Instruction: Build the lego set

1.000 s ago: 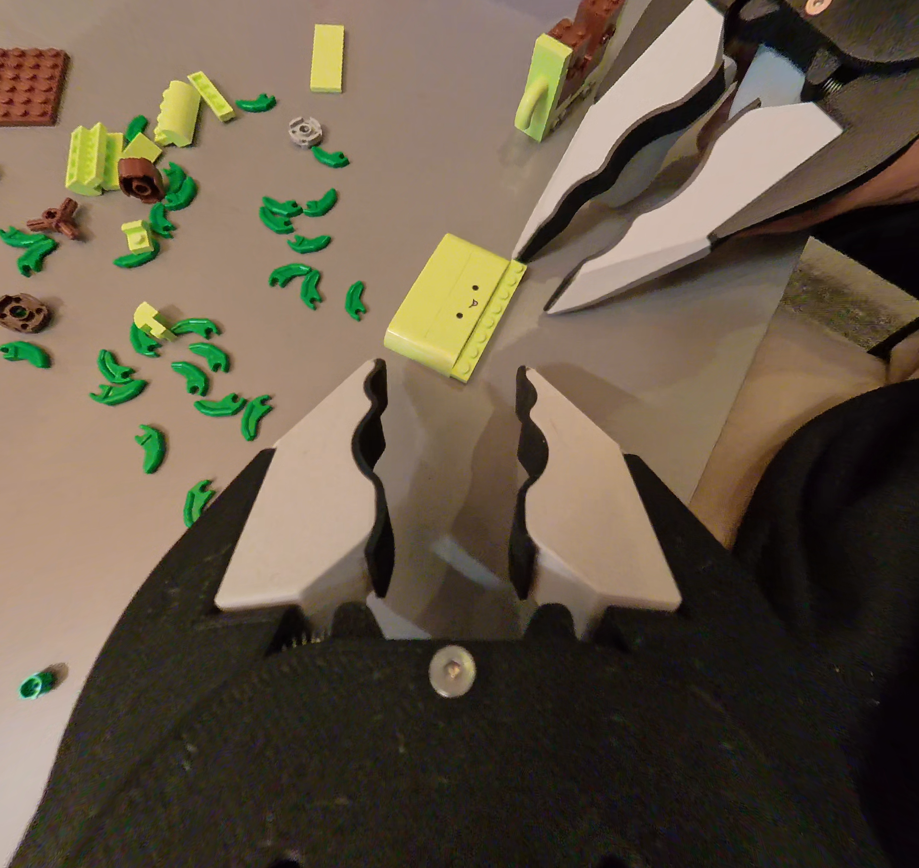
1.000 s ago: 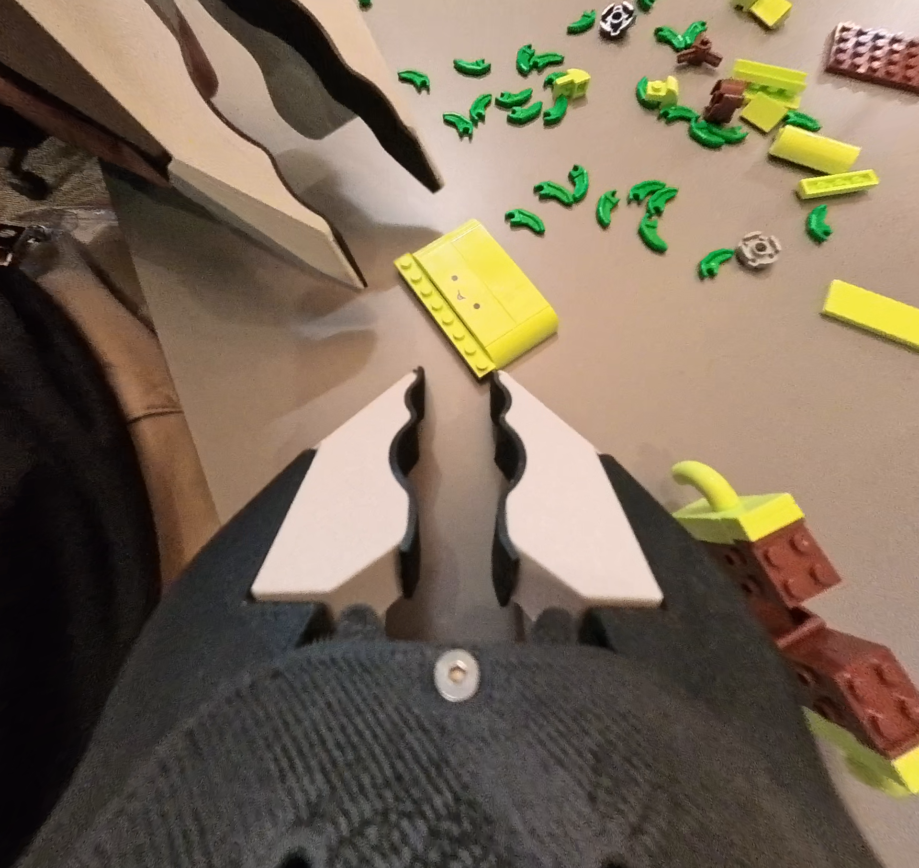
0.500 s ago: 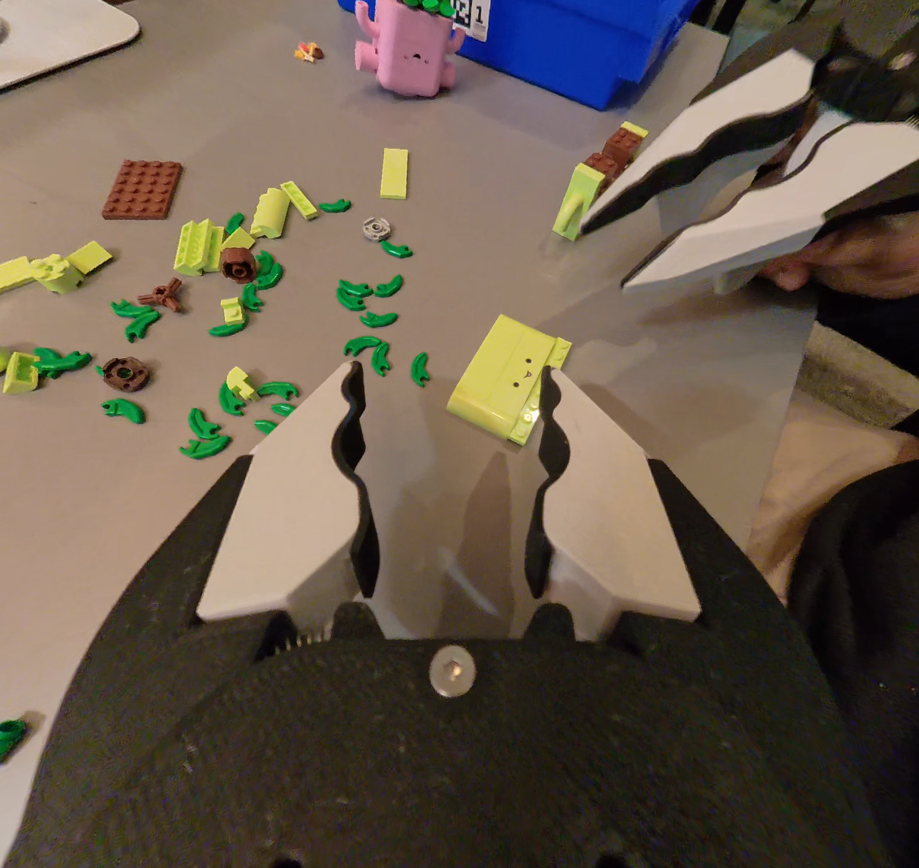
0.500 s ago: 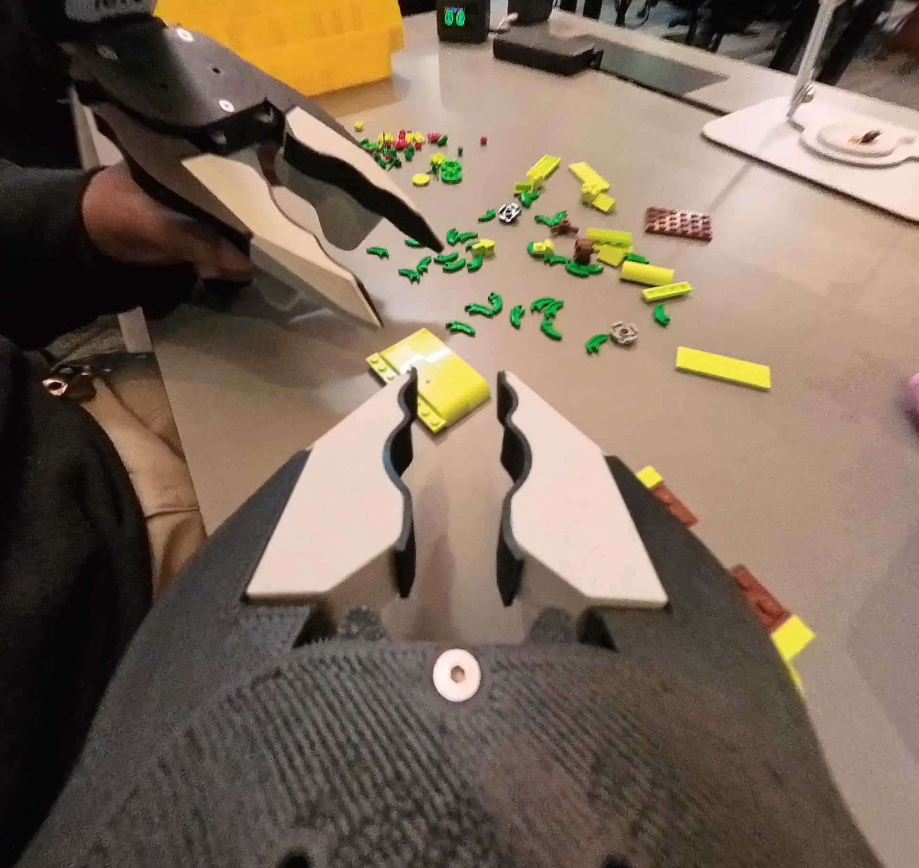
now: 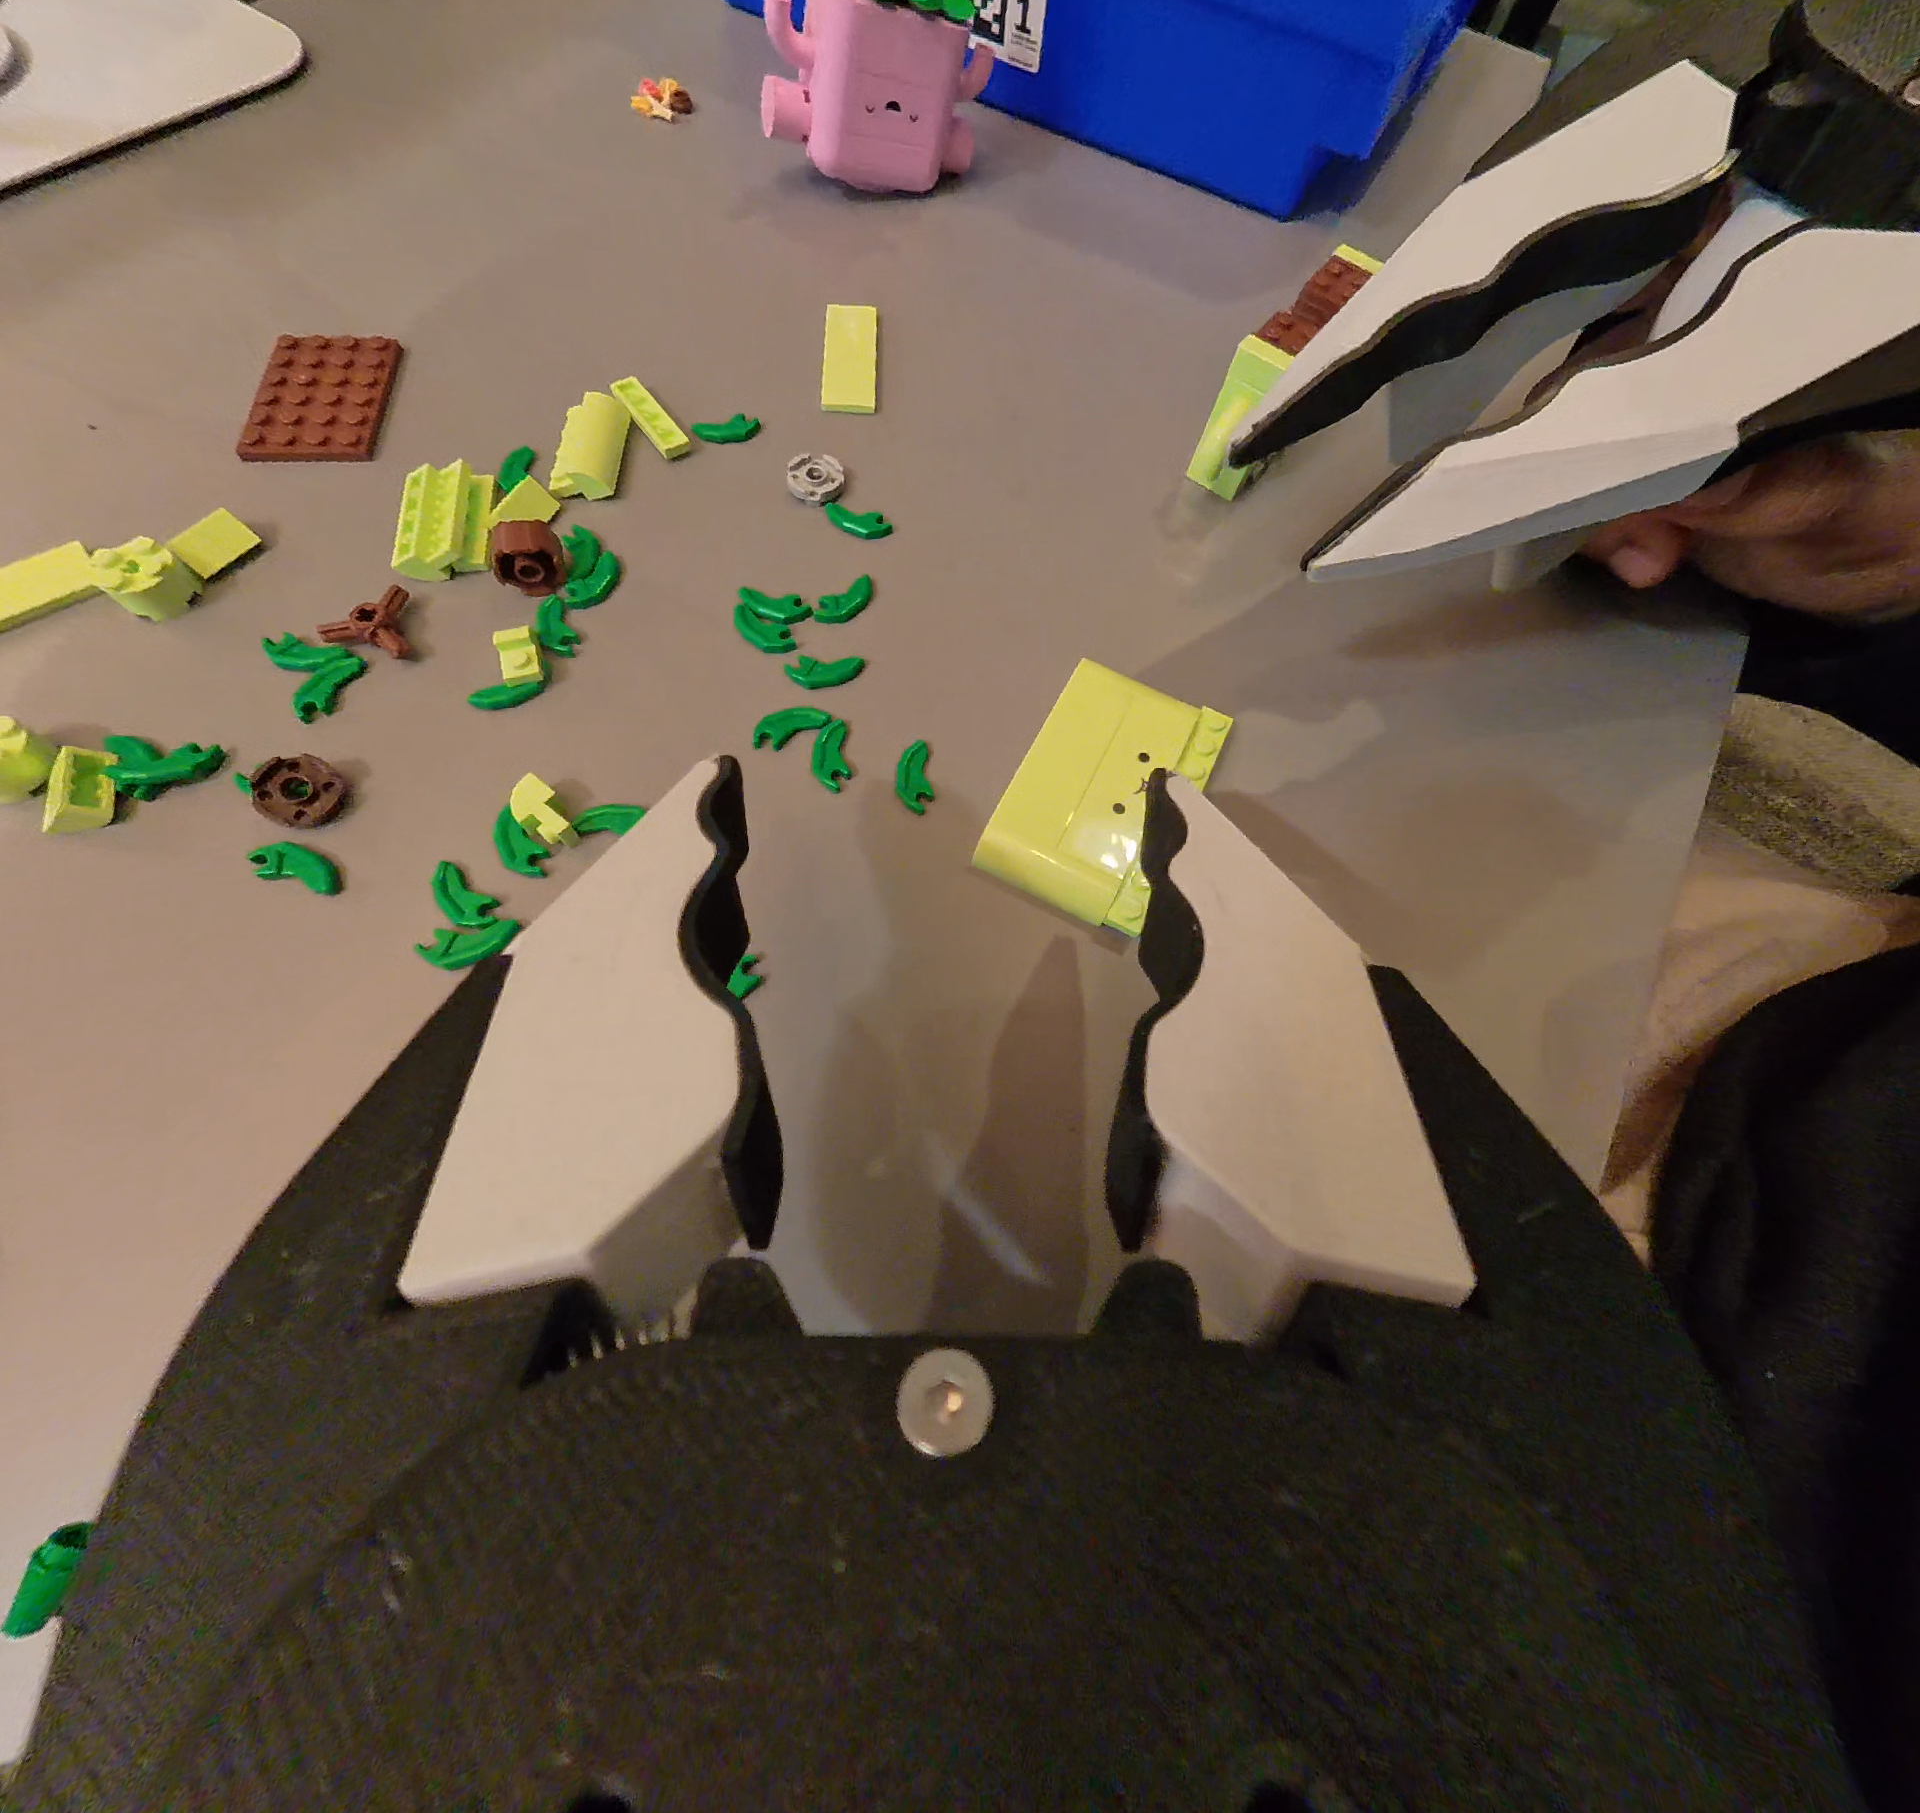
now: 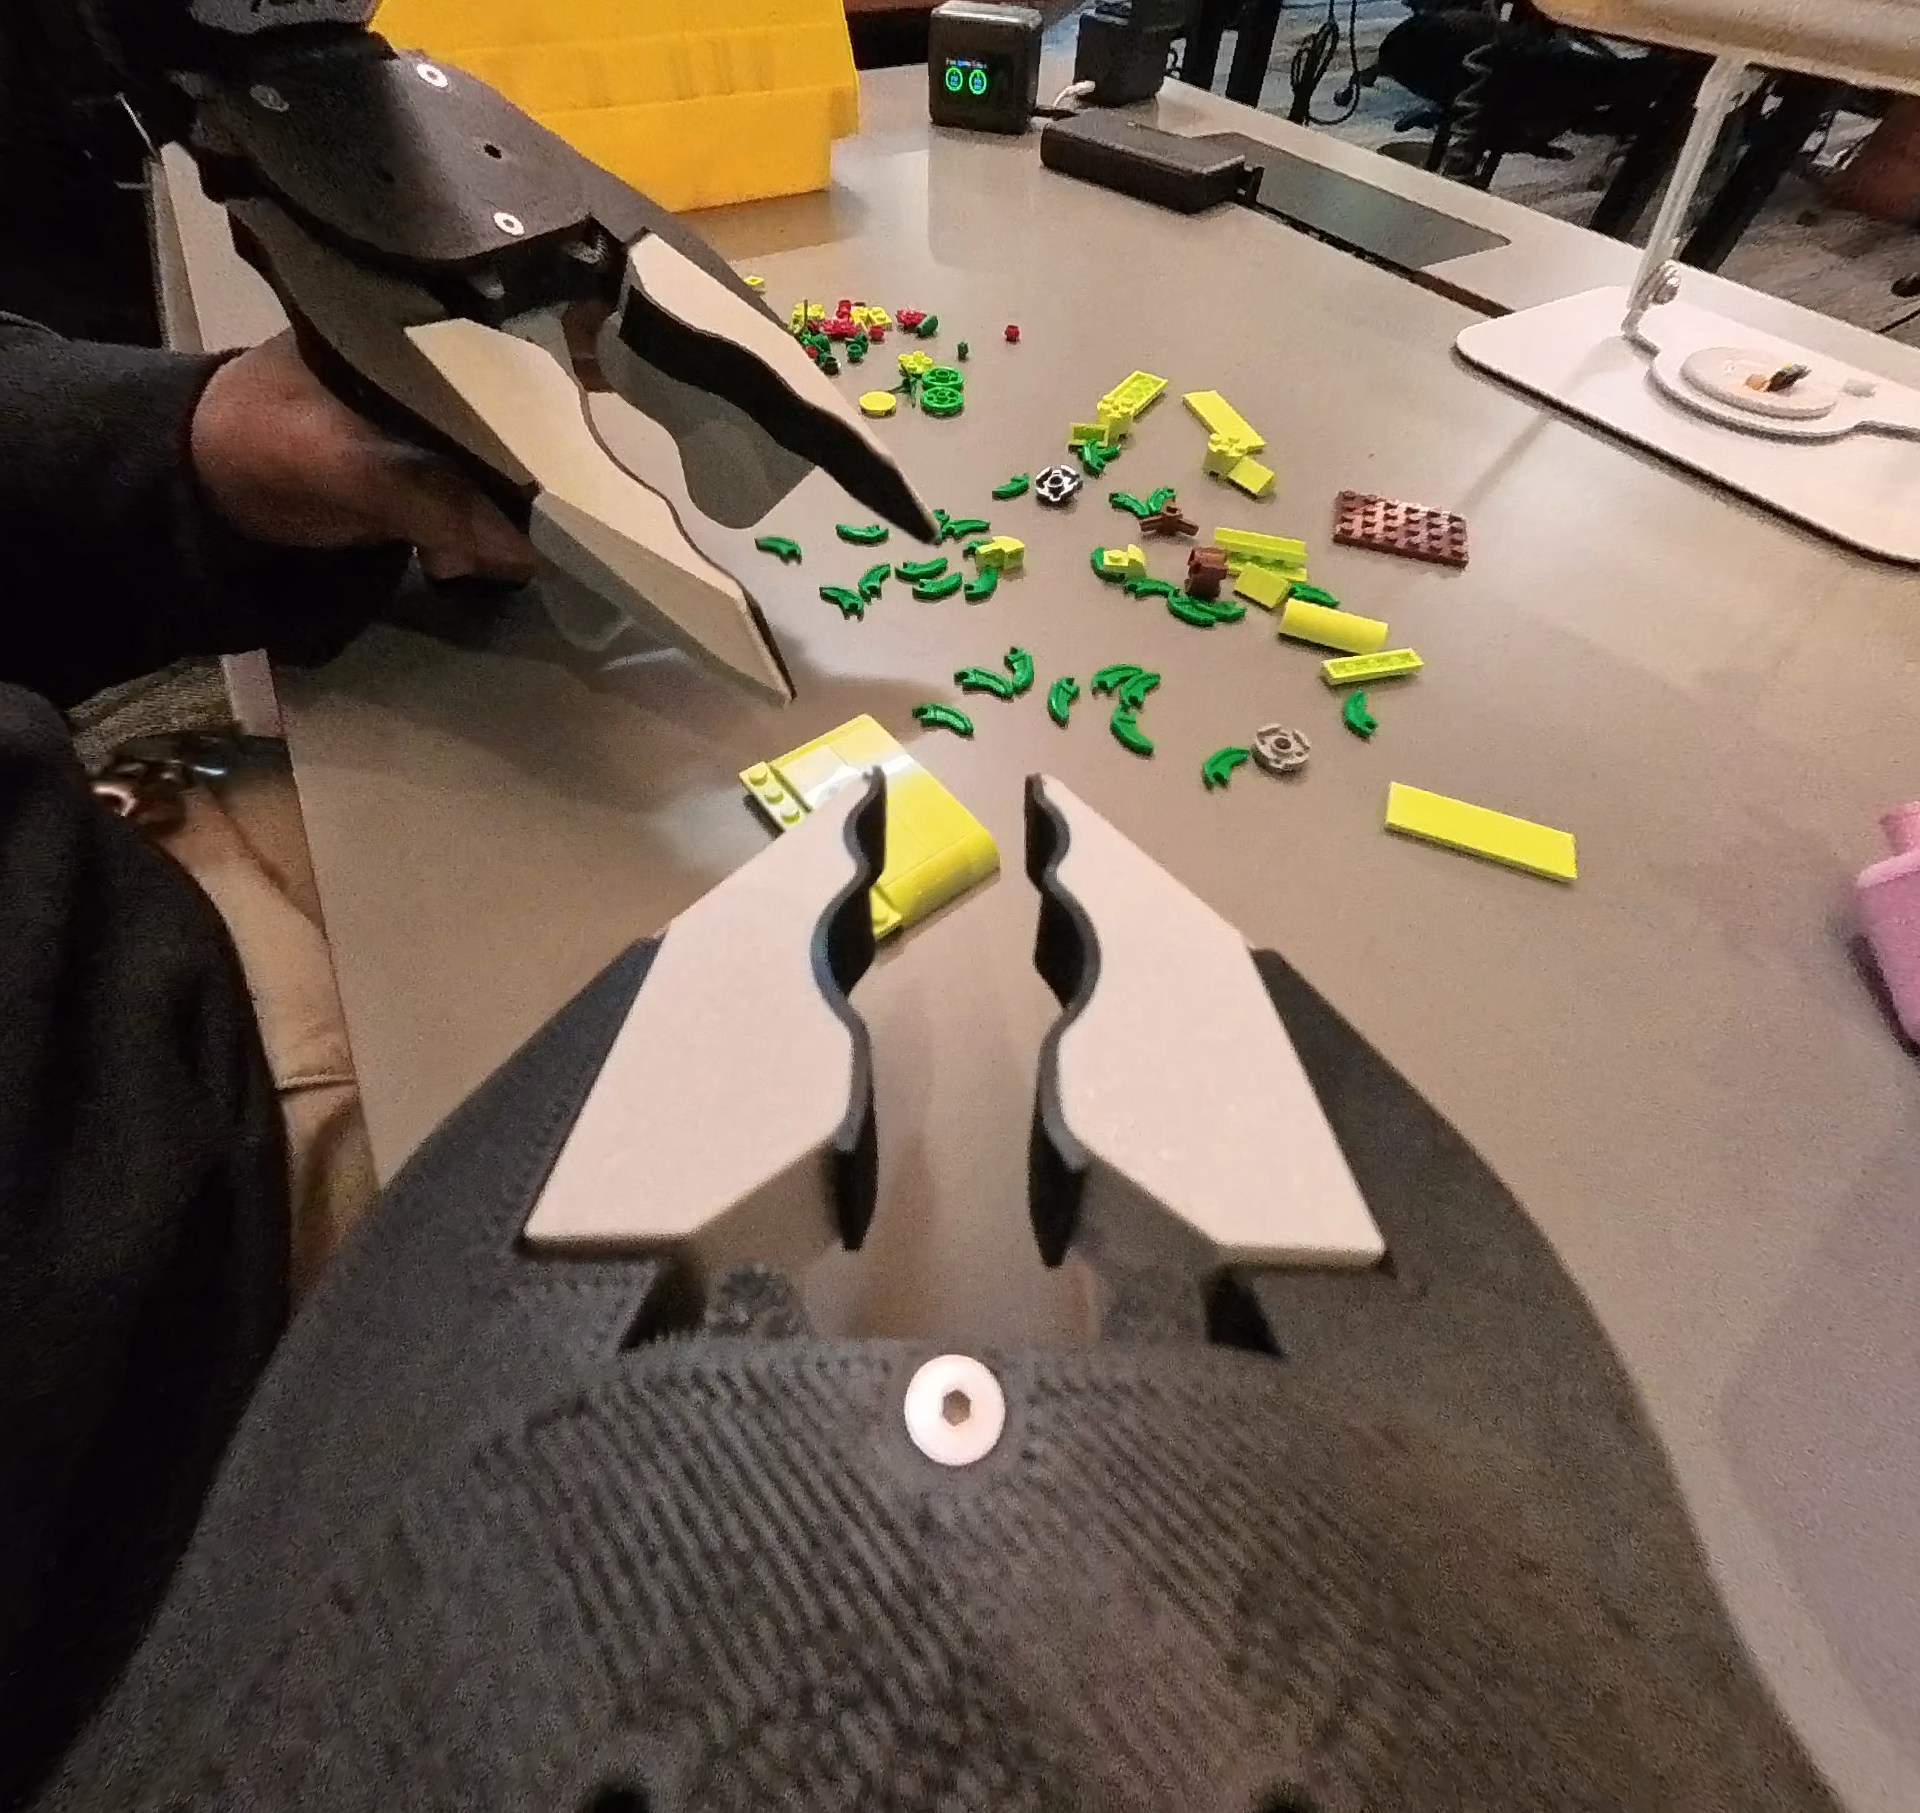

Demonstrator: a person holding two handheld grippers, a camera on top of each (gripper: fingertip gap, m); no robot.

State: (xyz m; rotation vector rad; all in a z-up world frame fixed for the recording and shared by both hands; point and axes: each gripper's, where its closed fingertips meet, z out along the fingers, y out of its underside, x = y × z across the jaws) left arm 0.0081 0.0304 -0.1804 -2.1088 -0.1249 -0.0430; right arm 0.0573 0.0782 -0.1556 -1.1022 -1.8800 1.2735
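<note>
A lime panel with a small face lies flat on the grey table near its front edge; it also shows in the right wrist view. My left gripper is open and empty, held above the table with its right fingertip over the panel. My right gripper is open and empty, its left fingertip over the same panel. A brown and lime assembly stands partly hidden behind the right gripper. Green leaf pieces and lime bricks lie scattered.
A built pink pot figure stands before a blue bin. A brown plate, a lime tile and a grey round piece lie loose. A yellow bin and a white stand base sit farther off. The grey round piece is about equally far from each gripper, around 12 cm. Look for it in the right wrist view too.
Both grippers have risen and tilted up from the lime panel, so more of the far table shows. The left gripper has opened wider. The panel has stayed on the table.
</note>
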